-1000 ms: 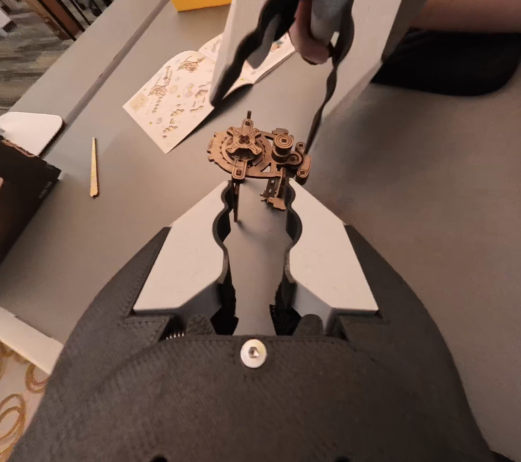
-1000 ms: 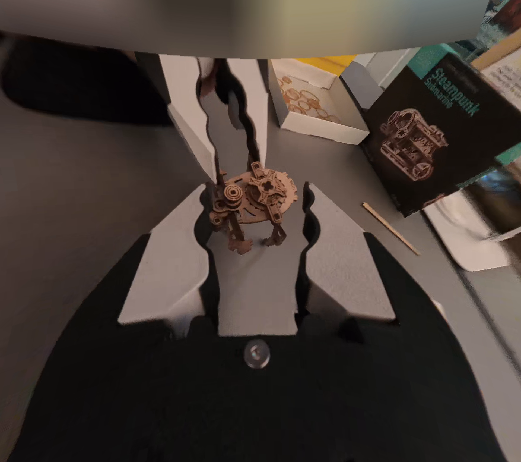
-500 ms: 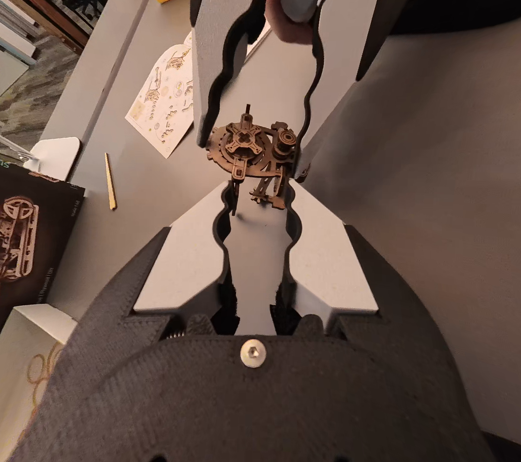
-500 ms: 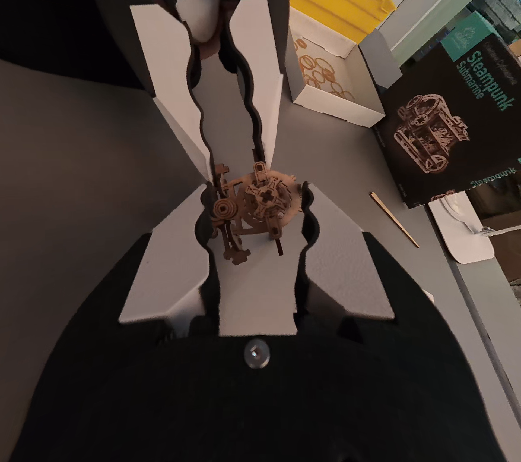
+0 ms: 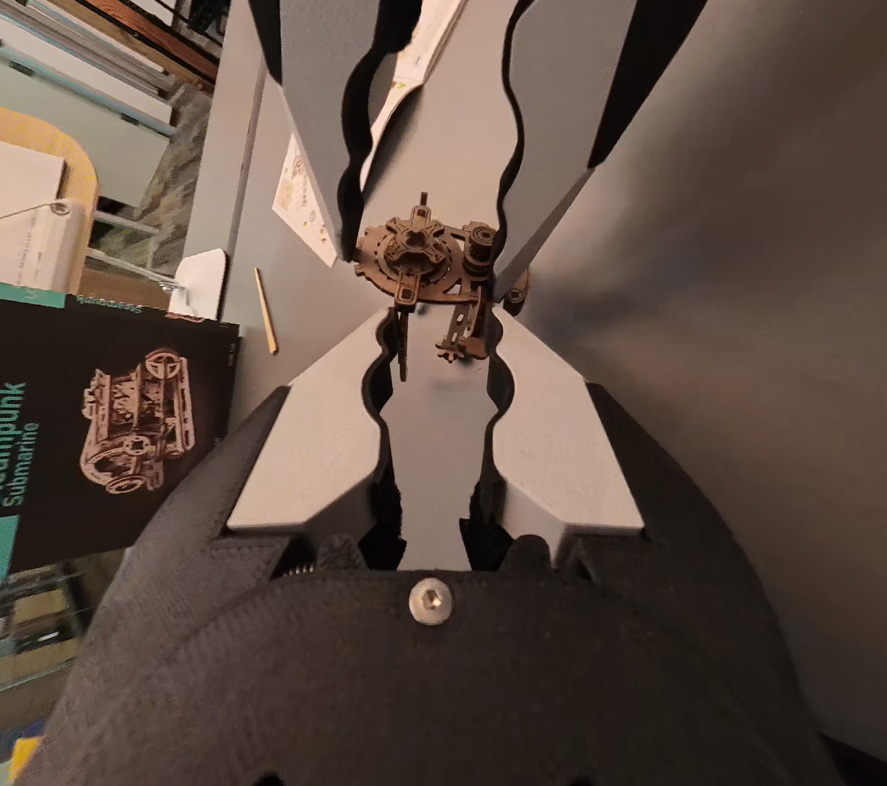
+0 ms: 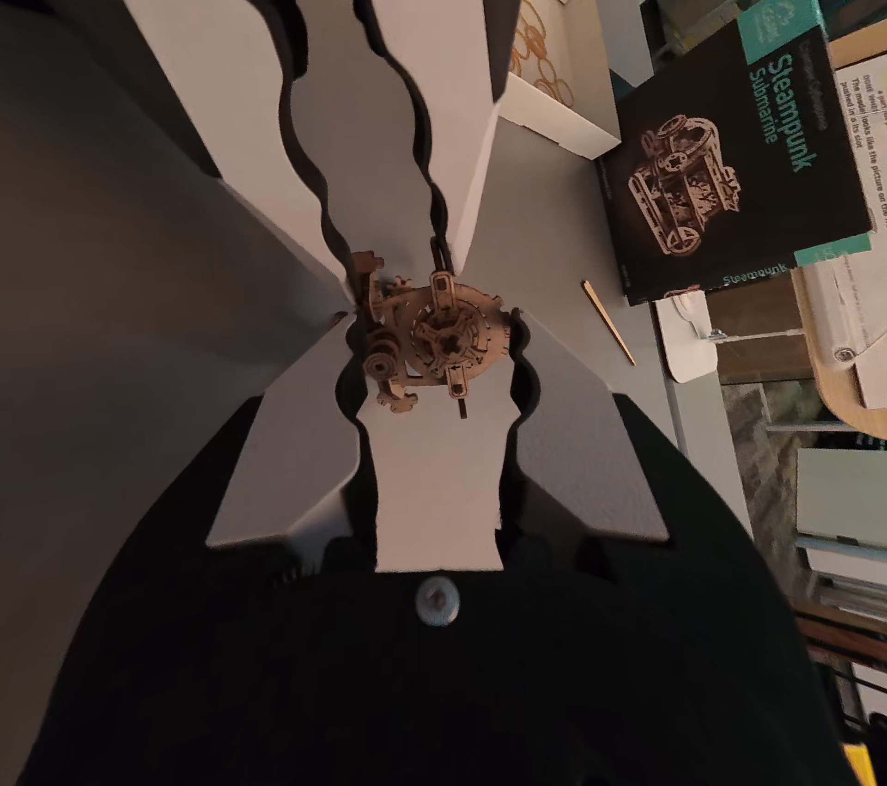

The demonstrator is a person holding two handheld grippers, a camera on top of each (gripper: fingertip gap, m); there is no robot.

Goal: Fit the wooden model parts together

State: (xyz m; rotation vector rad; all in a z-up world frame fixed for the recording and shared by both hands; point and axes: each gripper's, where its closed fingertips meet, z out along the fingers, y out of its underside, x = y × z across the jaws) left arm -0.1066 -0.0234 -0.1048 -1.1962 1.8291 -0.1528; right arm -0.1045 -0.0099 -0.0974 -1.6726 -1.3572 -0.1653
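both grippers point(image 5: 439, 321) point(image 6: 434, 321) bracket model point(image 5: 422, 263) — lifted

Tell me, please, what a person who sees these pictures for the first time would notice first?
First, the small brown wooden model standing on the grey table, in the centre, with two pairs of grey fingers closing in on it from opposite sides: the left gripper near and the right gripper far. Next, the dark box with a model picture, at the table's edge, and the thin wooden stick beside it.
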